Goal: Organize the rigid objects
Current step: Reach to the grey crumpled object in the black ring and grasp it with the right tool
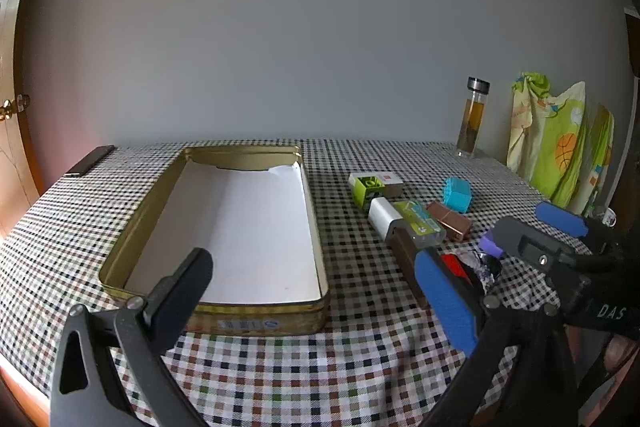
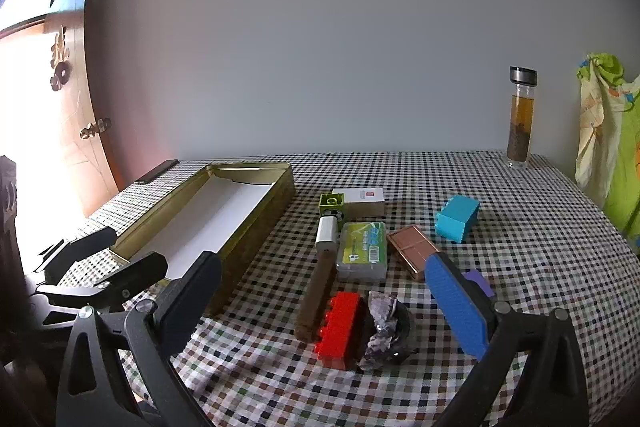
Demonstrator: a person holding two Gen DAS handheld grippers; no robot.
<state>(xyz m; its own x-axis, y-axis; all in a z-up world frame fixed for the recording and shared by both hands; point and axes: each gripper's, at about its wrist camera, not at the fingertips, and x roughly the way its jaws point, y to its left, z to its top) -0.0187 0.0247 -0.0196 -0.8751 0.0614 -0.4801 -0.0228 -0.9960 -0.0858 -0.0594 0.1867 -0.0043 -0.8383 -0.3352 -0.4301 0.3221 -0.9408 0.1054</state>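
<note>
Gold-coloured metal is seen first: an open tin (image 2: 256, 215) lined with white paper lies on the checked tablecloth (image 2: 520, 267), toward the table's left edge, with nothing in it. Right of it, near the middle of the table, the rigid objects are clustered: a green block (image 2: 331, 202) touching a white box (image 2: 362, 201), a white-and-silver rectangular piece (image 2: 326, 235) just beside a clear case with a green label (image 2: 363, 251), a copper-coloured case (image 2: 414, 251), and a teal box (image 2: 458, 218) slightly apart toward the right. Nearer the front edge, a long brown bar (image 2: 318, 295) is seen against a red brick (image 2: 340, 329), with a crumpled foil wrapper (image 2: 382, 331) beside it and a purple piece (image 2: 476, 281) partly hidden. The right gripper (image 2: 320, 307) is held above these front items, jaws spread wide, nothing between them gripped. The left gripper (image 1: 316, 291) is poised over the tin's near corner, likewise fully spread and holding nothing. At the far right corner a glass bottle (image 2: 520, 115) of amber liquid stands upright, and a dark phone (image 1: 90, 161) lies at the far left corner.
</note>
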